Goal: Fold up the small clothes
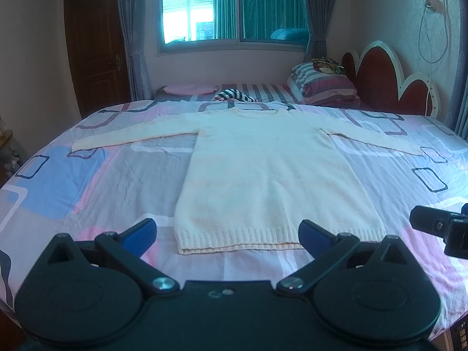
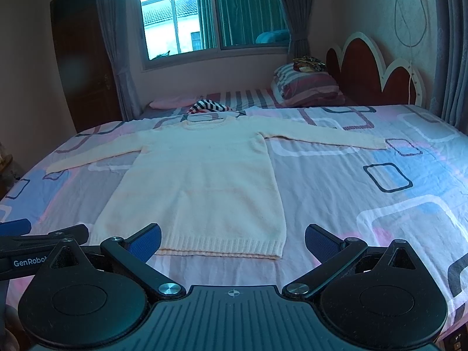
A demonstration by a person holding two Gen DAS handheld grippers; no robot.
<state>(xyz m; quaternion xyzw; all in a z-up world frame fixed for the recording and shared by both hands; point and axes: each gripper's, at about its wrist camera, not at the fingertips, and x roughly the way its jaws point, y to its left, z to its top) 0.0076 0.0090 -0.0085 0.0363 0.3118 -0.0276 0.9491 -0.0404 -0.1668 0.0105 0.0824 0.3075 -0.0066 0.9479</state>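
- Far off to the left of both grippers, a dark brown wooden door [image 1: 96,55] is standing shut beside a grey curtain [image 1: 130,29].
- The left gripper [image 1: 226,232], black with blue pads, is hovering just short of the sweater's ribbed hem, its jaws spread wide and holding nothing.
- One blue fingertip [image 1: 143,231] is sitting just left of the hem's left corner; the other is overlapping the hem's right part in the left wrist view, though I cannot tell whether it is touching.
- Straight ahead of that gripper, the cream knitted long-sleeved sweater [image 1: 263,169] is lying flat on the bed, neck pointing away, both sleeves stretched out to the sides.
- The pastel bedsheet with rounded-square patterns [image 1: 87,181] is spreading under everything, lightly wrinkled.
- Beyond the sweater's collar, a black-and-white striped cloth [image 1: 234,95] is lying bunched up, with a pink cloth [image 1: 187,89] further left.
- The right gripper [image 2: 232,241] is hanging just beside the left one, jaws likewise gaping apart and empty, lined up with the hem's right half.
- The sweater's right sleeve [image 2: 324,137] is reaching away ahead and to the right of it.
- Far ahead to the right, striped pillows [image 2: 304,83] are resting against a red-and-white scalloped headboard [image 2: 371,70].
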